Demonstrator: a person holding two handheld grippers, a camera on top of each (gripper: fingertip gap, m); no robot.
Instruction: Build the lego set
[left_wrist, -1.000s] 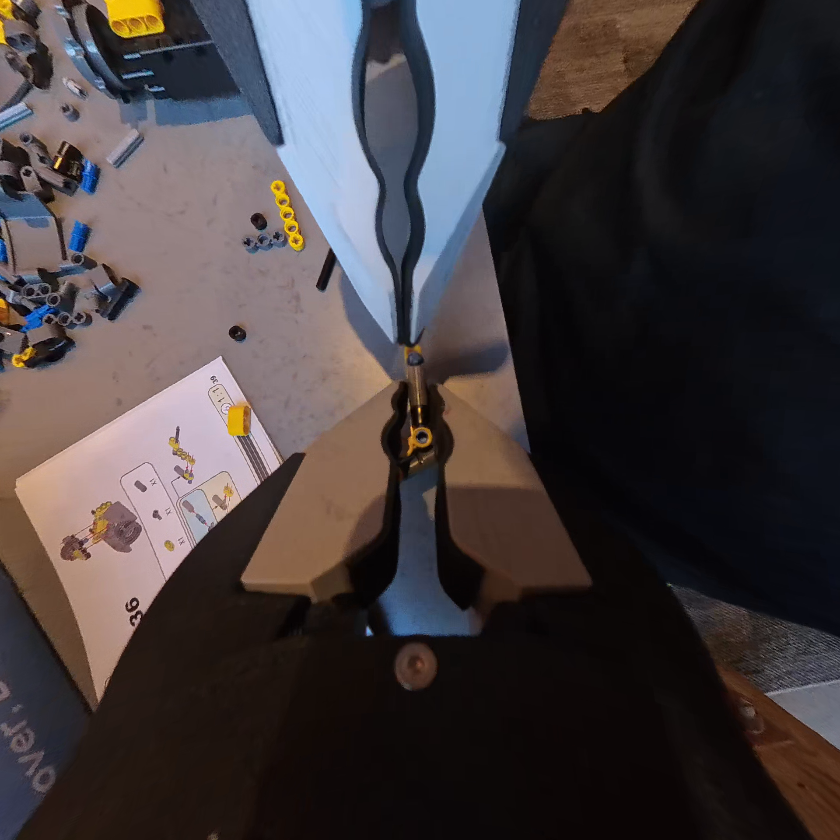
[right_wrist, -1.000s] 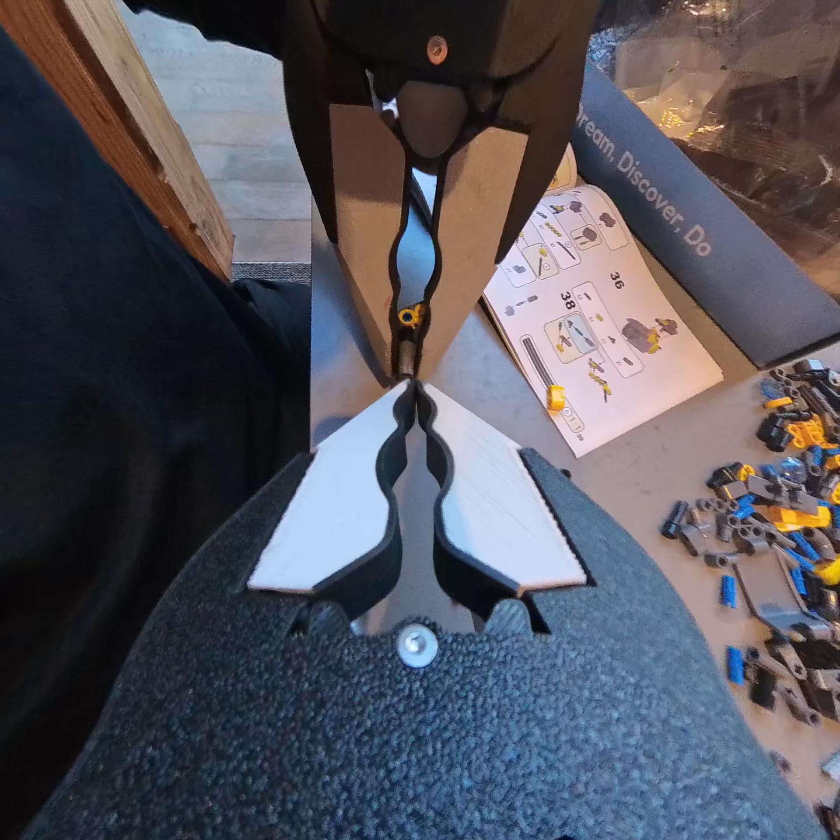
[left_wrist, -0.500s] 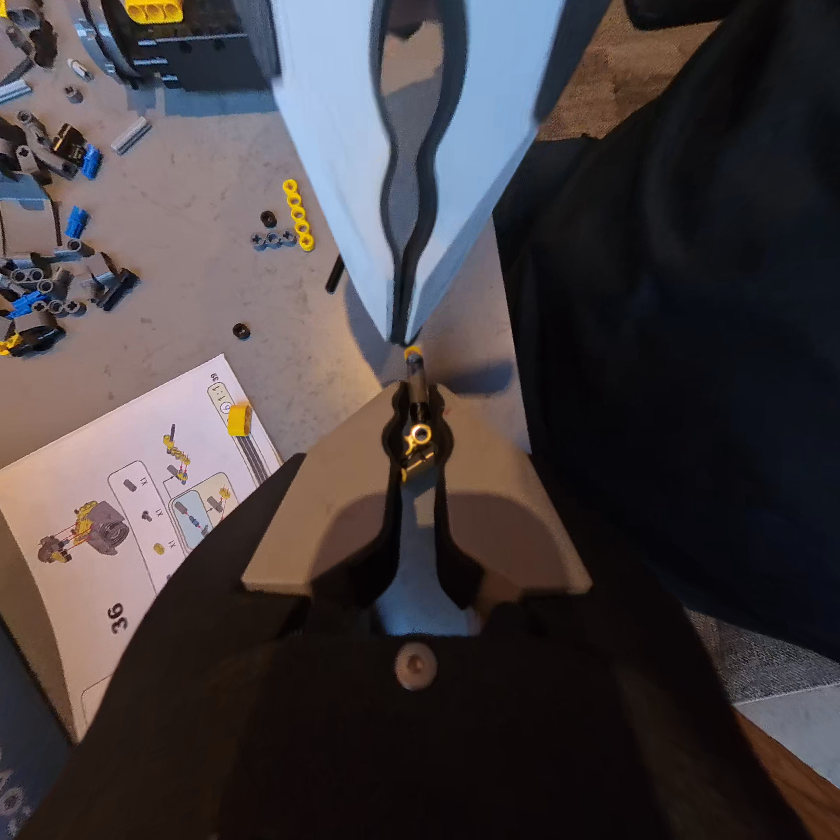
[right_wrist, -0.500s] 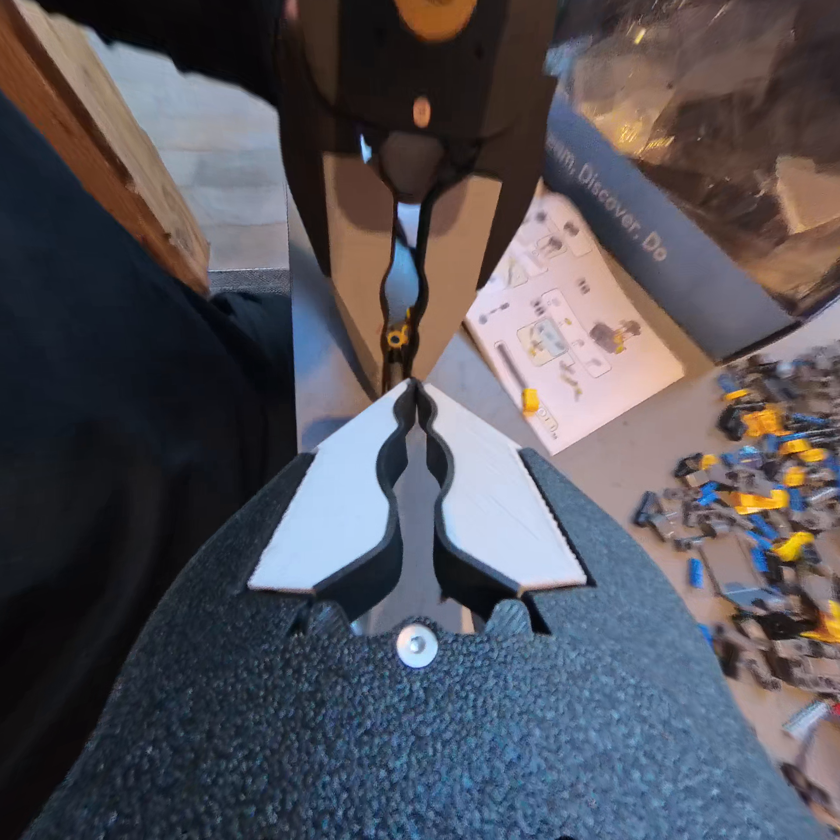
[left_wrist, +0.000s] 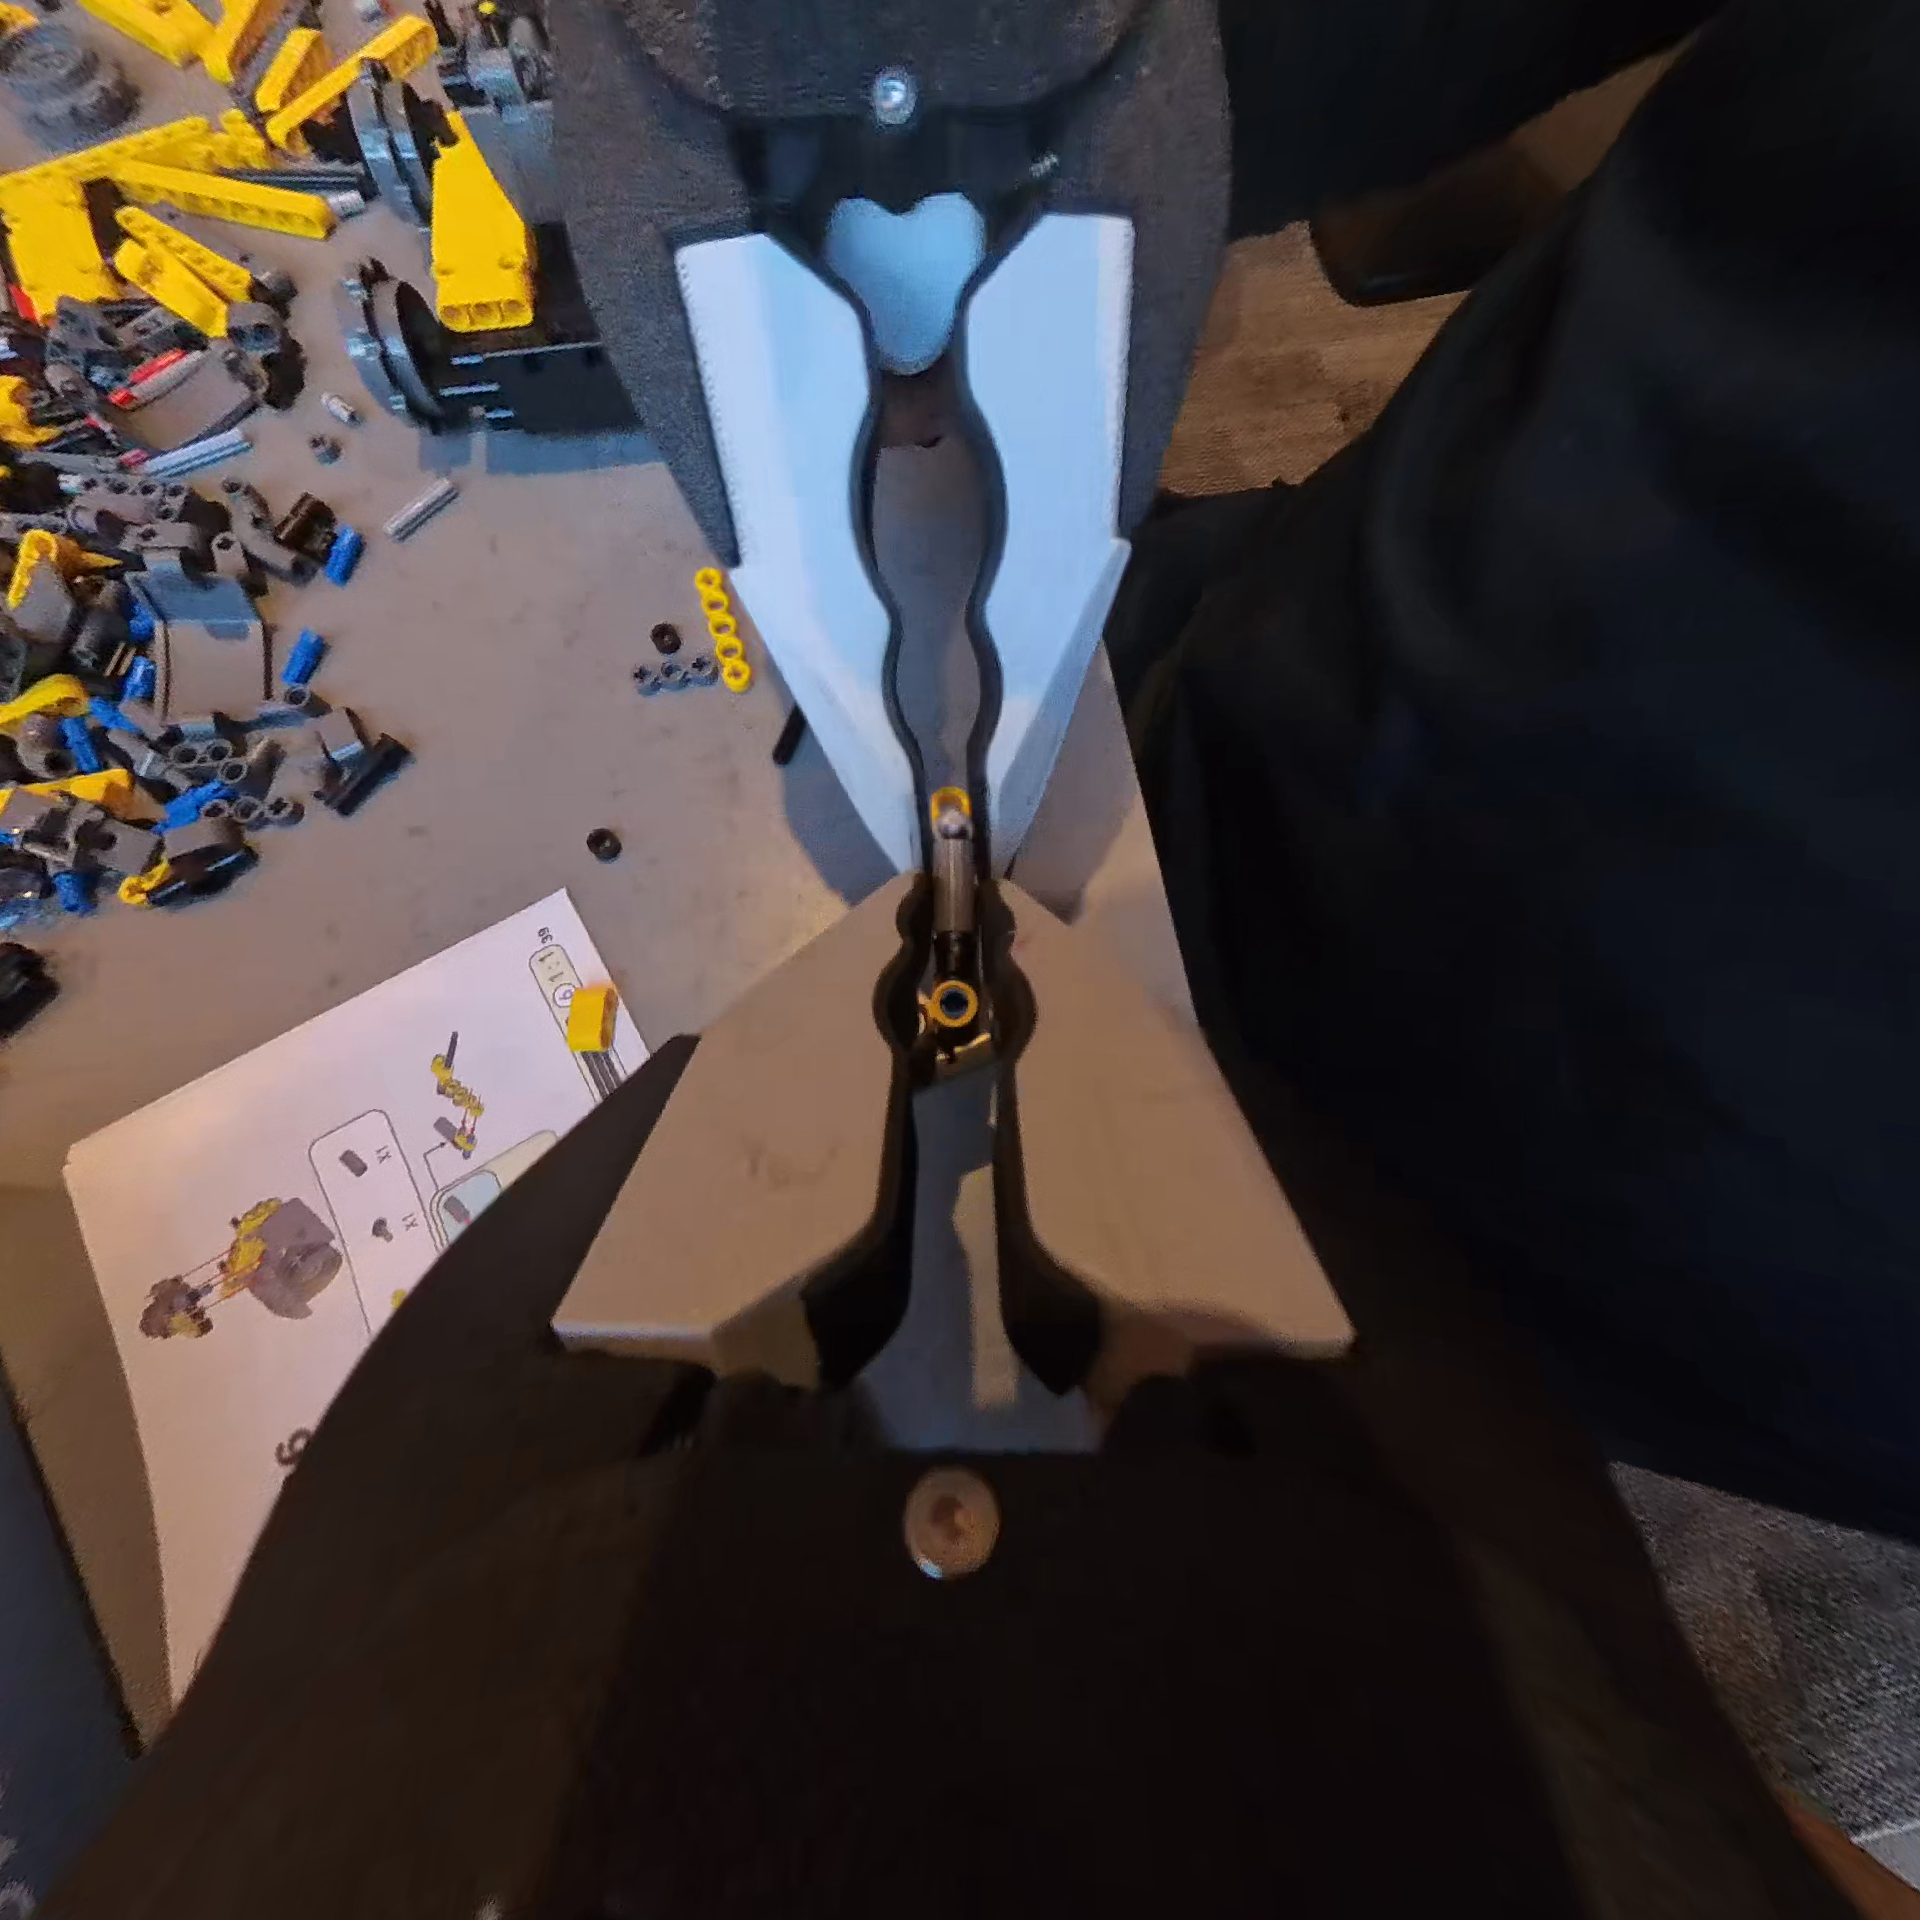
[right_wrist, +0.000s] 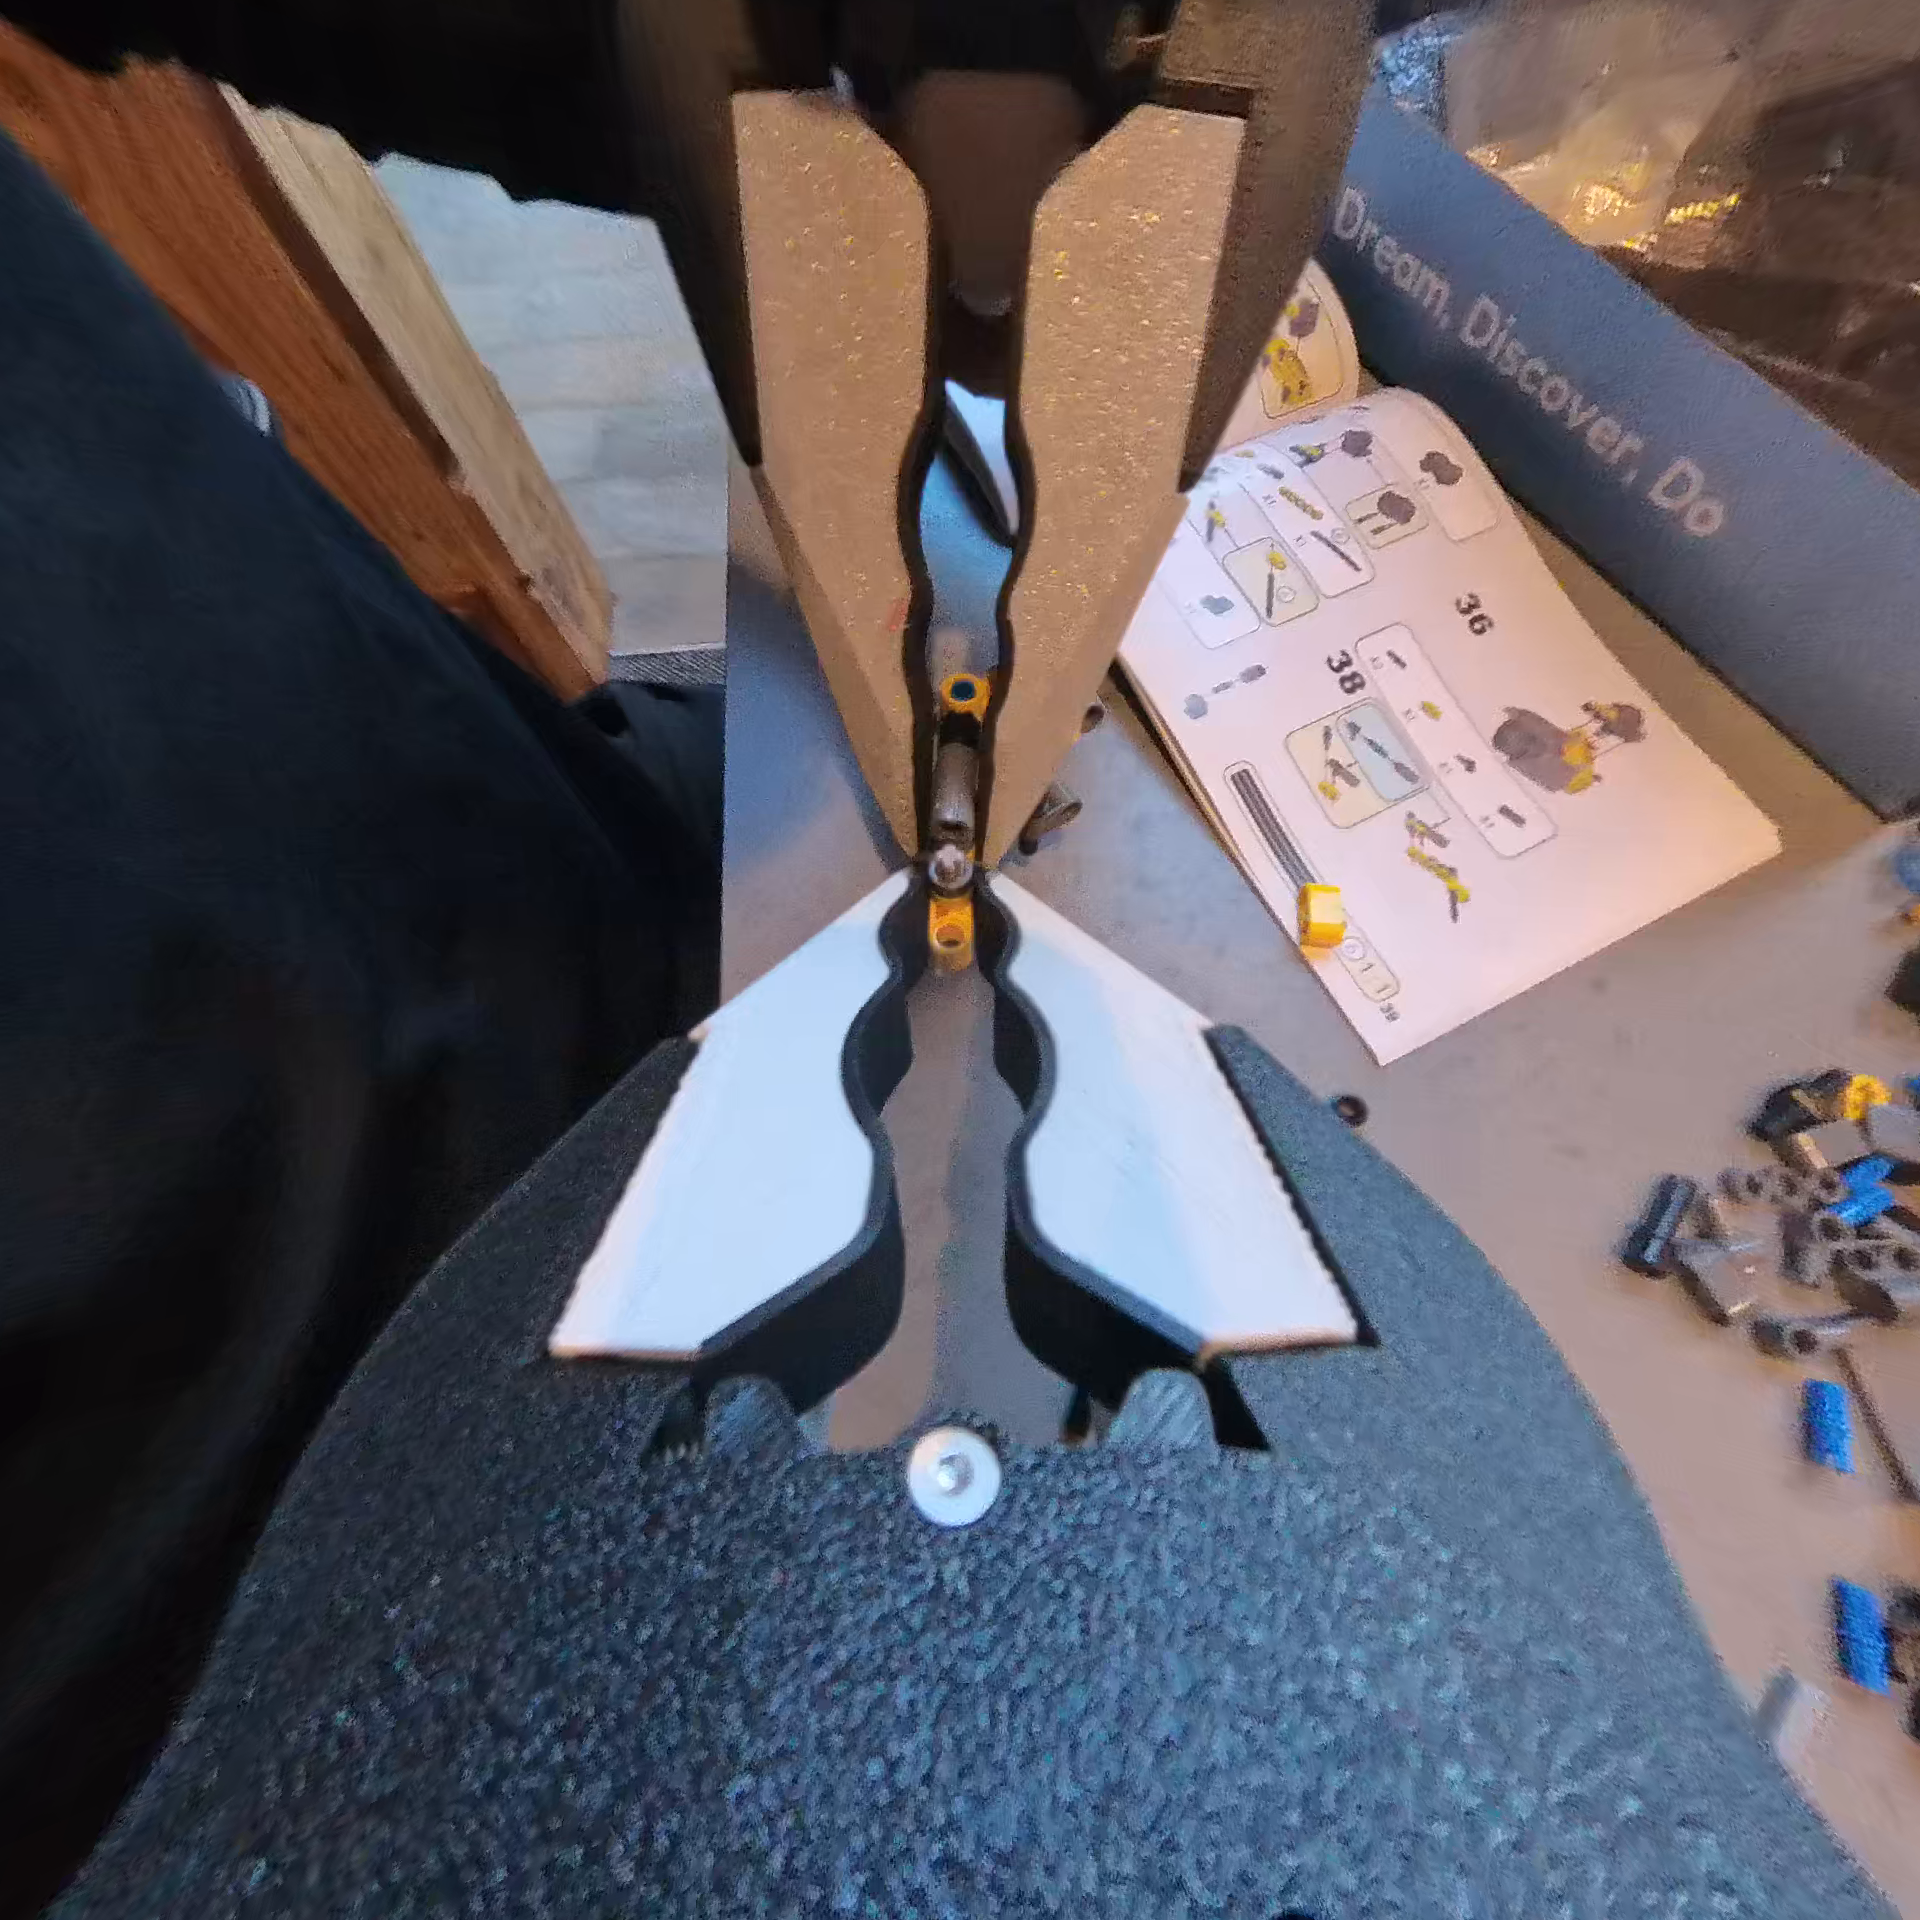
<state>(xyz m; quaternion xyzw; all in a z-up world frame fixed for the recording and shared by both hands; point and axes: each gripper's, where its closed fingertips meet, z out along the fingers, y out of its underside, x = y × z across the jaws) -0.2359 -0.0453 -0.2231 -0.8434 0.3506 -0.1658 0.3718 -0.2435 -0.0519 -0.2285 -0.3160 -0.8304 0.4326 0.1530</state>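
A small toy-brick piece, a grey sleeve (left_wrist: 953, 868) with a yellow connector at each end, spans the two grippers, which meet tip to tip above the table edge. My left gripper (left_wrist: 954, 894), with tan fingers, is shut on the end with the yellow ring (left_wrist: 951, 1003). My right gripper (right_wrist: 951, 881), with white fingers, is closed on the other yellow connector (right_wrist: 948, 925), just behind its tips. The left gripper (right_wrist: 951, 852) hangs from the top of the right wrist view, with the grey sleeve (right_wrist: 954, 790) between its fingers. The right gripper (left_wrist: 953, 857) comes down from the top of the left wrist view.
An open instruction booklet (left_wrist: 312, 1195) (right_wrist: 1455, 675) lies on the grey table with a small yellow part (left_wrist: 592, 1013) on it. Loose grey, blue and yellow parts (left_wrist: 125, 675) (right_wrist: 1818, 1226) and a half-built yellow model (left_wrist: 468, 239) lie beyond. A person's dark clothing (left_wrist: 1558, 727) is close beside the grippers. My left and right fingertips are right by each other.
The right gripper's tips were shut at the piece's end. They now stand slightly apart and farther forward, with the yellow connector between them. The left gripper still holds the piece.
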